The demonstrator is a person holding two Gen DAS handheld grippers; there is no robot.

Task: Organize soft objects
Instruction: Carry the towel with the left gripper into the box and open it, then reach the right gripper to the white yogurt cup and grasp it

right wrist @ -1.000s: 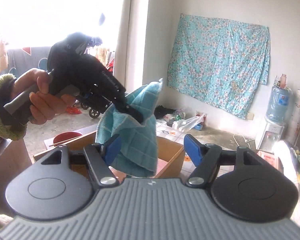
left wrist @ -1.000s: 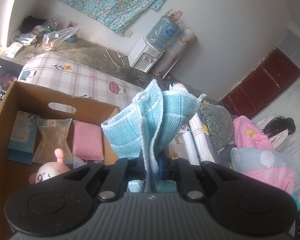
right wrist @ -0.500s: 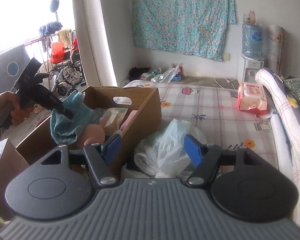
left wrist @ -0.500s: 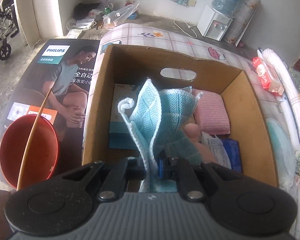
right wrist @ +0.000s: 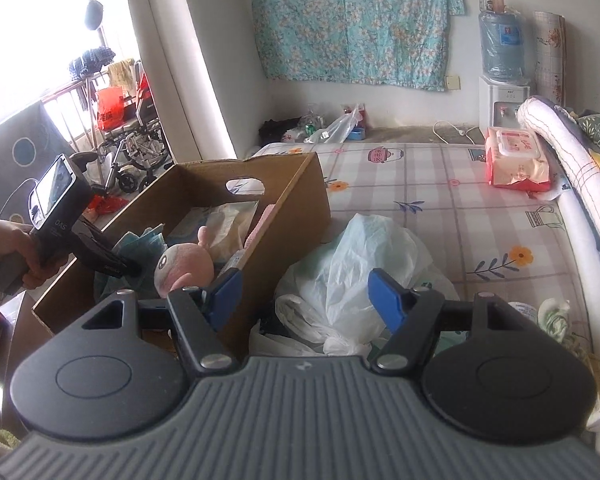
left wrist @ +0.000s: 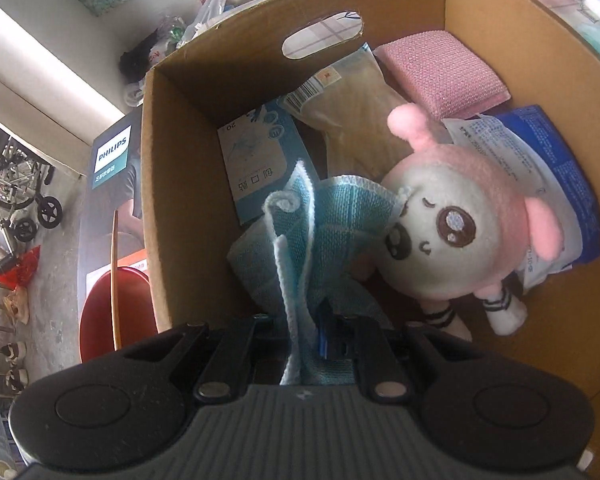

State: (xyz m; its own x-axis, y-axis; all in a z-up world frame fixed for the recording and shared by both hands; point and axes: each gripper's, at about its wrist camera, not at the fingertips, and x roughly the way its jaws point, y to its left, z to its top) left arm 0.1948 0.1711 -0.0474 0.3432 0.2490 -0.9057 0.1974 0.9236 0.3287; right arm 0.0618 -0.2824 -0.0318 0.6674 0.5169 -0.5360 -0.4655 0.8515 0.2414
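Cloth (left wrist: 308,240) clamped in my left gripper (left wrist: 304,332), jaws tight on its folded edge, hanging inside the box (left wrist: 188,184) at centre frame, touching the plush toy (left wrist: 456,232) to its right. Right gripper (right wrist: 304,296) jaws apart, empty, over the plastic bag (right wrist: 360,264).

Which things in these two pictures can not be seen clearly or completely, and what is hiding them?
- Box floor under the blue cloth and the plush toy: covered by them, left wrist view.
- Left gripper pads: buried in the cloth they clamp.
- What the white plastic bag holds: hidden by the bag, right wrist view.
- Blue packet: print too small, partly under a white wrapper.
- Cardboard box near wall: cut off by the gripper body.
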